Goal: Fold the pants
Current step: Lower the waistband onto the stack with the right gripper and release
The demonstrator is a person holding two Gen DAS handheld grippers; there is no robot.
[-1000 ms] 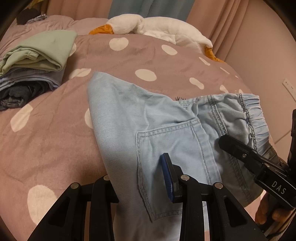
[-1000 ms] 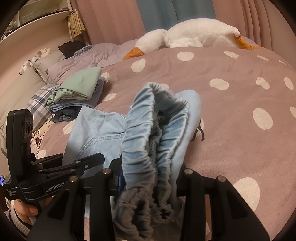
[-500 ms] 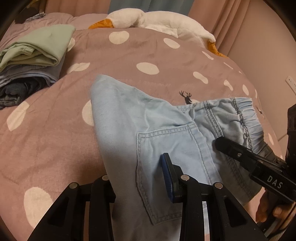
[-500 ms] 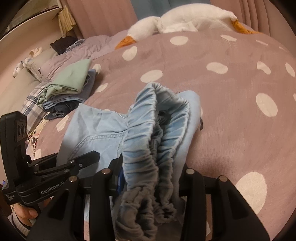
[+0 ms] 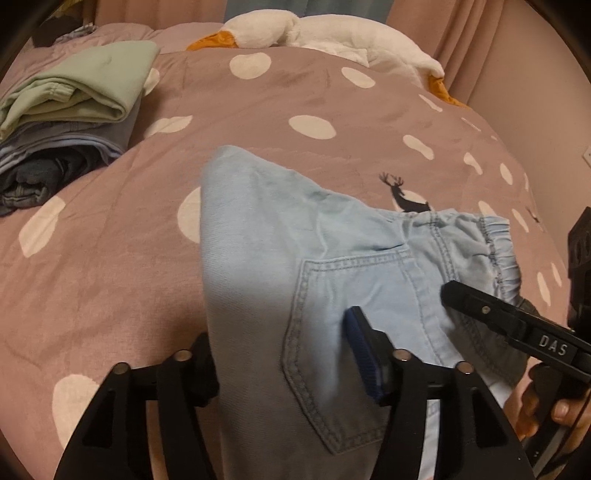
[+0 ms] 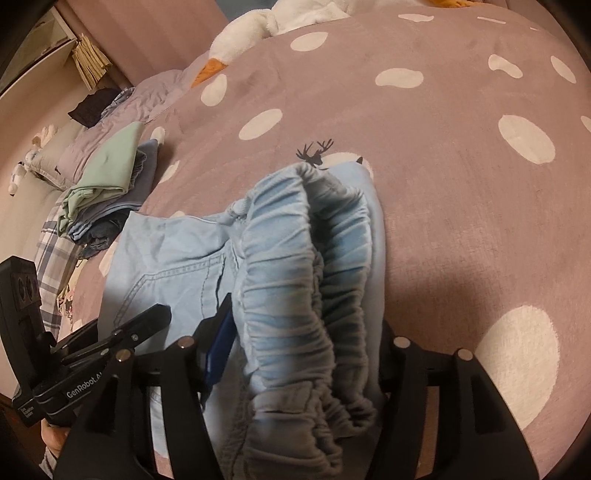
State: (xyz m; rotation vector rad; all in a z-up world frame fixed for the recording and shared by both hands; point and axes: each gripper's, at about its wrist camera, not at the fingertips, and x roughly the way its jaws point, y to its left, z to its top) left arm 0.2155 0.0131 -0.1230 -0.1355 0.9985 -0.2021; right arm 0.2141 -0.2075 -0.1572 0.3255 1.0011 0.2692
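Jaws first: the right gripper [image 6: 295, 354] has its two black fingers pressed in on the bunched elastic waistband [image 6: 295, 295] of the pale blue denim pants [image 5: 295, 266], the gathered cloth filling the whole gap between them — a firm pinch, by the look of it. The left gripper [image 5: 284, 354] grips the same garment further along, beside the stitched back pocket [image 5: 343, 332]; its blue-padded finger [image 5: 360, 350] shows on top of the denim while the other is hidden under the fabric, so the cloth seems caught between them. Held at these two points, the pants hang partly lifted, their far folded edge resting on the mauve bedspread with white spots [image 5: 110, 258] — likely so a folded layer can be carried over and laid flat. Well apart lies a stack of folded clothes topped by a pale green garment [image 5: 74, 96], and a white plush goose [image 5: 314, 33] lies at the far edge of the bed.
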